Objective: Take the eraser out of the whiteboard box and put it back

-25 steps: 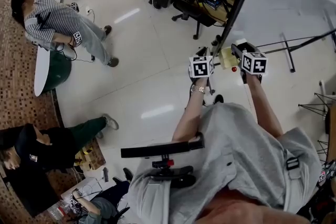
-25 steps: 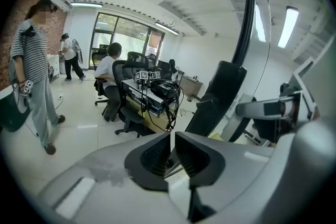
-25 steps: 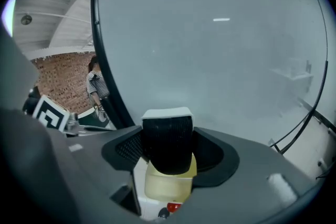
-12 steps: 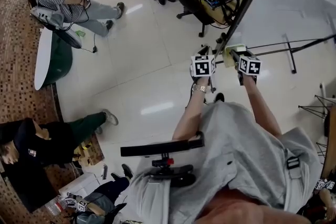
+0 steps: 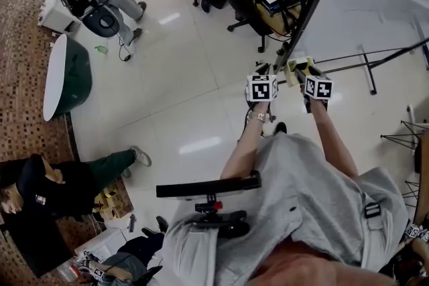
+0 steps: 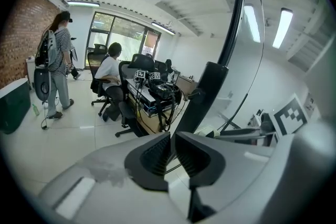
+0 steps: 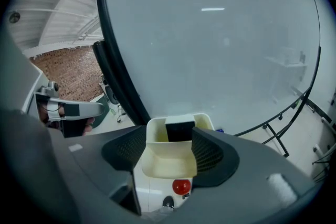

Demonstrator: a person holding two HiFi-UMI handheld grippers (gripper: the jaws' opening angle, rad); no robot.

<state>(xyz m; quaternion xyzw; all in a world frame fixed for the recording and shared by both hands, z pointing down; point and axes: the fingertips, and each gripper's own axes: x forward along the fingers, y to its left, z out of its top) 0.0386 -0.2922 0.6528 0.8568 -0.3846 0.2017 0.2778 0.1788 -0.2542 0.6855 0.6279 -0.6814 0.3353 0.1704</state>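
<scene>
I'm on step 1, the reach. My right gripper (image 7: 169,134) has its jaws spread wide, framing the cream whiteboard box (image 7: 169,162), where the black eraser (image 7: 179,130) stands upright. Next I'd ease in and pinch the eraser alone. My left gripper (image 6: 172,140) has its jaws together, empty.

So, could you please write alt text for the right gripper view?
The right gripper, jaws open, faces a cream whiteboard box holding a black eraser, mounted on a whiteboard. A red magnet sits just below the box.
</scene>
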